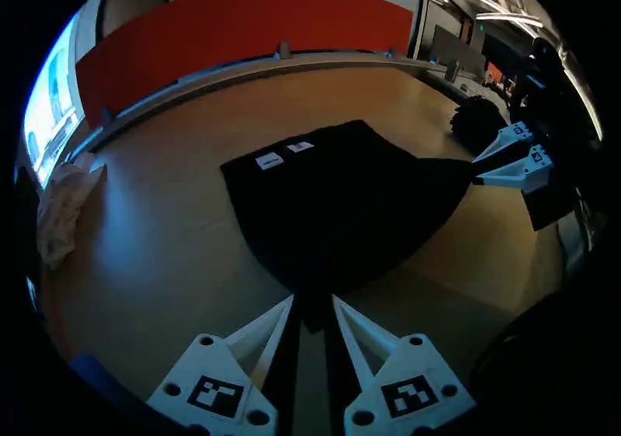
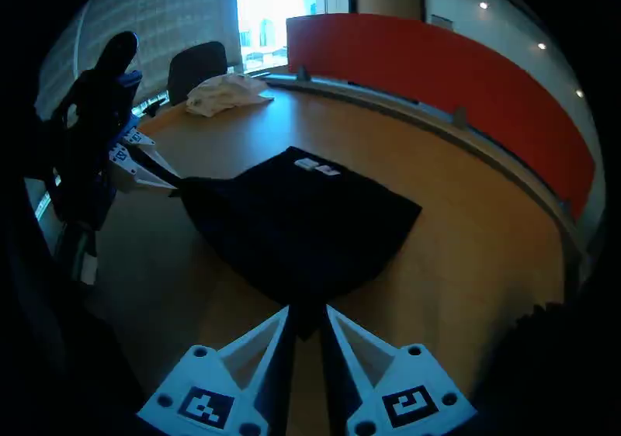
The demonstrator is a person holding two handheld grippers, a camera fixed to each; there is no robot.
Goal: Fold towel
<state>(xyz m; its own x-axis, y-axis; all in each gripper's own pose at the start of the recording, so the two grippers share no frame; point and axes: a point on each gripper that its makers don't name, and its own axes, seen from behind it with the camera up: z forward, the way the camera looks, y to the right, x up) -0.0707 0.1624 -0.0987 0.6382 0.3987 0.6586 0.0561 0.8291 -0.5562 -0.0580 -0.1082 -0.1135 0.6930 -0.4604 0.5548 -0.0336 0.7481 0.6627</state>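
**Limp dark towel held up by two neighbouring corners**

At the left of the left gripper view, a crumpled pale cloth (image 1: 66,203) lies by the edge of the wooden table (image 1: 171,234), well apart from the work. In the middle, the dark towel (image 1: 341,203) lies on the table with its far part flat and its near edge raised. The left gripper (image 1: 313,302) has both fingers pressed together on the nearest corner. To the right, the right gripper (image 1: 508,160) is likewise clamped on the neighbouring corner.

The fabric hangs down from both corners, so it looks soft, light and floppy. It will likely not hold a shape by itself, nor break or slip readily. The corners seem the best hold, since the edge between them can be kept taut while it is carried over to the far edge.

Counted: one towel, two small white labels (image 1: 269,160) on its far part, one pale cloth, two grippers, one red partition (image 1: 233,25) behind the table
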